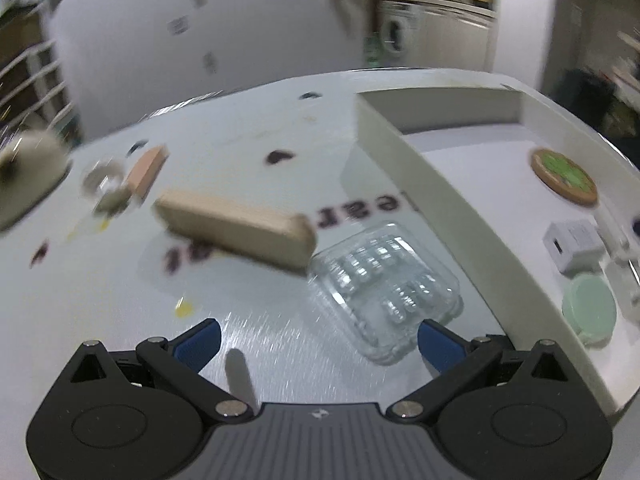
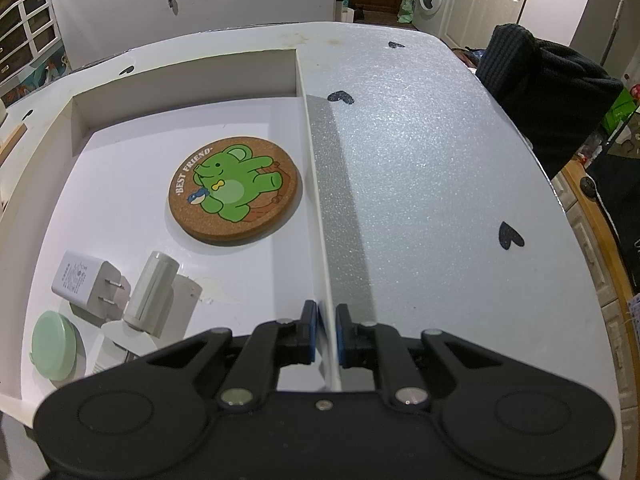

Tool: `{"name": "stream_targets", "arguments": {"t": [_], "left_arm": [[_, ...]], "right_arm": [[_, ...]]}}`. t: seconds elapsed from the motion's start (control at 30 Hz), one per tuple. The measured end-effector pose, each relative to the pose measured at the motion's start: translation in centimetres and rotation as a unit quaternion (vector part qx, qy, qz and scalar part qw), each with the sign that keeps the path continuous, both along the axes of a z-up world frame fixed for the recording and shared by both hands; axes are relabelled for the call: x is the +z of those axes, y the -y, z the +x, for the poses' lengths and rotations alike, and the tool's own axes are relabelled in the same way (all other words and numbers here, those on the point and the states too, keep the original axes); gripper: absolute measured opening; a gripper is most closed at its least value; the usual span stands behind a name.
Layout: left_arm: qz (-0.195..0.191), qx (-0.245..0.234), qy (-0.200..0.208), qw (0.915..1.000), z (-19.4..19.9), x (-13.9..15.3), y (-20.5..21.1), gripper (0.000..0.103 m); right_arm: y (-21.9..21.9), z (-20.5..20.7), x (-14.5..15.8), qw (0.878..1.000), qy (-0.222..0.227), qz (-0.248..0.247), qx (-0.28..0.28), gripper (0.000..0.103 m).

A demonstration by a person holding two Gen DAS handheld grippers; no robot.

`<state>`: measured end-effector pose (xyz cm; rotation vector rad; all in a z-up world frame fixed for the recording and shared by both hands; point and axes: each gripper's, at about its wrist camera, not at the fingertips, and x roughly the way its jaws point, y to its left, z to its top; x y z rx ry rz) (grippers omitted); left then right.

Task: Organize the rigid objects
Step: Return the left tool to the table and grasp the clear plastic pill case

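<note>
My left gripper (image 1: 318, 338) is open and empty just above the table, with a clear plastic battery pack (image 1: 384, 294) close in front of its right finger. A long beige wooden block (image 1: 236, 226) lies behind the pack, and a smaller tan block (image 1: 146, 170) lies farther left. My right gripper (image 2: 325, 334) is shut on the right wall (image 2: 318, 200) of the white tray. In the tray lie a cork coaster (image 2: 236, 194) with a green elephant, a white charger (image 2: 86, 280), a white cylinder (image 2: 152, 290) and a mint round lid (image 2: 54, 346).
The tray's left wall (image 1: 440, 200) stands to the right of the battery pack. Small blurred items (image 1: 106, 188) and a round white thing (image 1: 28, 168) sit at the table's far left. A dark cloth-covered object (image 2: 548, 92) stands beyond the table's right edge.
</note>
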<state>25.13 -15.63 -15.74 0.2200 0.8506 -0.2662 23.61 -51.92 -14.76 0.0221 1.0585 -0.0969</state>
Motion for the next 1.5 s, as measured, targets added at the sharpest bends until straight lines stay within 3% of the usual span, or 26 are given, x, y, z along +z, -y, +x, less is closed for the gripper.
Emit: {"name": "stream_targets", "arguments": {"t": [0.23, 0.4, 0.5, 0.77, 1.0, 1.2, 1.5], "left_arm": [[0.009, -0.105, -0.001, 0.9945, 1.8, 0.0, 1.0, 0.091], [0.005, -0.143, -0.005, 0.9897, 3.3, -0.1, 1.5, 0.088], [-0.014, -0.147, -0.013, 0.9889, 4.2, -0.1, 1.5, 0.077], [-0.025, -0.121, -0.006, 0.9923, 3.6, -0.2, 1.4, 0.076], [-0.044, -0.034, -0.019, 0.9982, 1.2, 0.1, 0.0, 0.076], [-0.042, 0.01, -0.035, 0.9985, -1.5, 0.4, -0.8, 0.076], [-0.038, 0.01, -0.041, 0.9984, -2.6, 0.3, -0.6, 0.077]], "right_arm": [[0.0, 0.0, 0.0, 1.0, 0.001, 0.003, -0.004, 0.011], [0.1, 0.0, -0.1, 1.0, 0.002, 0.007, -0.011, 0.011], [0.1, 0.0, -0.1, 1.0, 0.002, 0.01, -0.015, 0.011], [0.1, 0.0, -0.1, 1.0, 0.002, 0.012, -0.02, 0.011], [0.1, 0.0, -0.1, 1.0, 0.001, 0.008, -0.02, 0.012], [0.0, 0.0, -0.1, 1.0, 0.001, 0.007, -0.018, 0.012], [0.0, 0.0, -0.1, 1.0, 0.001, 0.006, -0.017, 0.012]]}}
